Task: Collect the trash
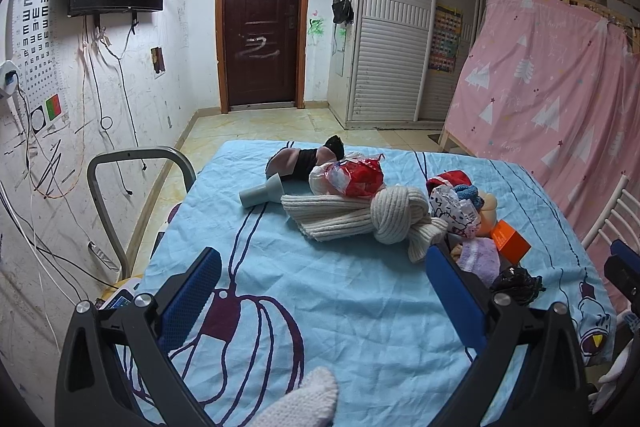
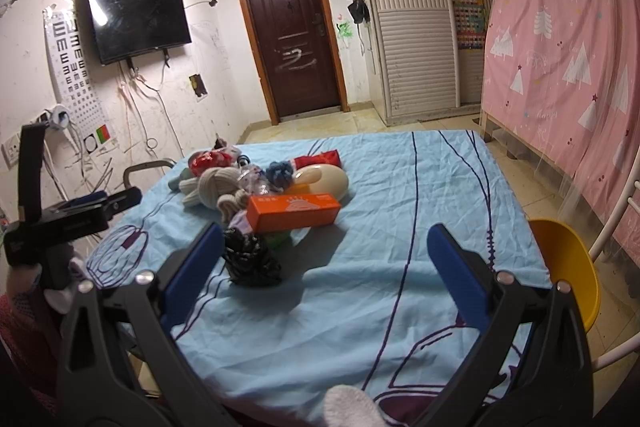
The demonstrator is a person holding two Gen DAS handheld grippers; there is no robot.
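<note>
While both claws gape empty, clutter heaps blue tablecloth (image 1: 320, 287); door (image 1: 262, 23) beyond.

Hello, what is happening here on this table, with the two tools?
A person holds two claws over a table with a blue cloth. Both are open and hold nothing. The left claw and the right claw point at a pile of mixed things: a cream knitted scarf, an orange box, a crumpled black bag and a red wrapper. Nothing is collected yet.
</note>
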